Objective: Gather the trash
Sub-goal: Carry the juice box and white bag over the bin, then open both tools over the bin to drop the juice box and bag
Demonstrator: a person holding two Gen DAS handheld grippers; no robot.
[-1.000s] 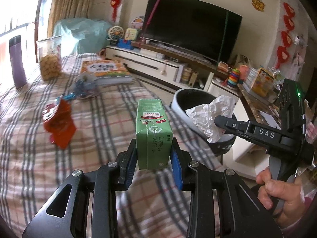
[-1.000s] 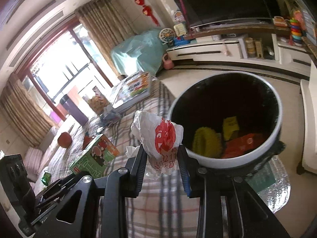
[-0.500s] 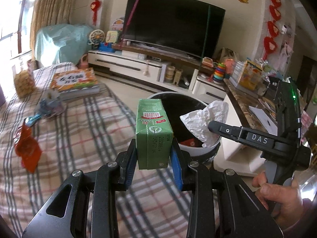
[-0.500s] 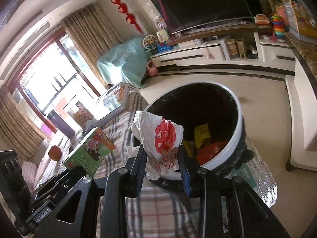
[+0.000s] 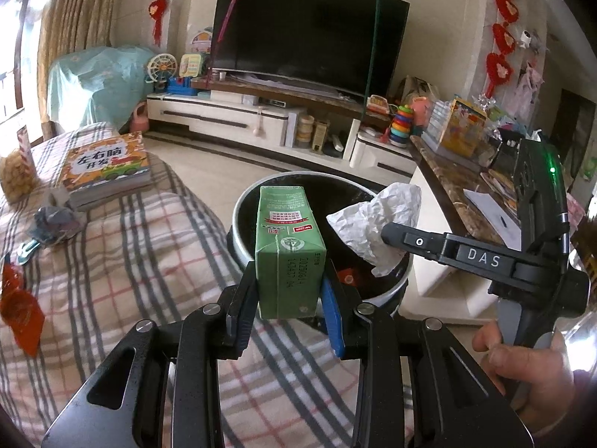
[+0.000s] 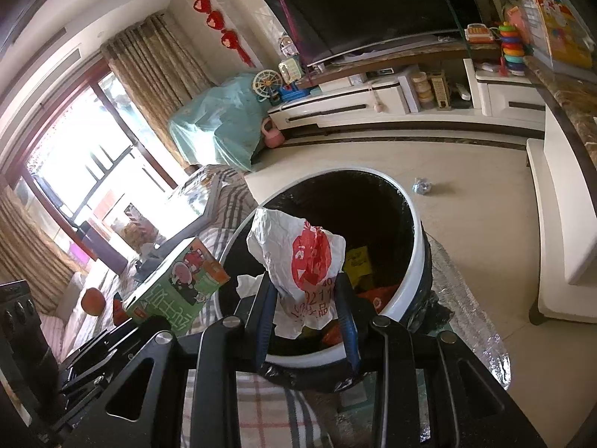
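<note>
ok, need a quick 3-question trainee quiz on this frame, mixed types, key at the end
1. True or false: the left gripper is shut on the green carton.
2. What does the right gripper hold?
A. an orange
B. a crumpled white wrapper with red print
C. a book
3. Fill in: in the right wrist view, the bin already holds a yellow item and an ______ packet.

Key
1. True: the carton stands upright between the pads.
2. B: the crumpled wrapper is pinched, in front of the bin's mouth.
3. Orange: the packet lies low in the bin, beside the yellow item.
</note>
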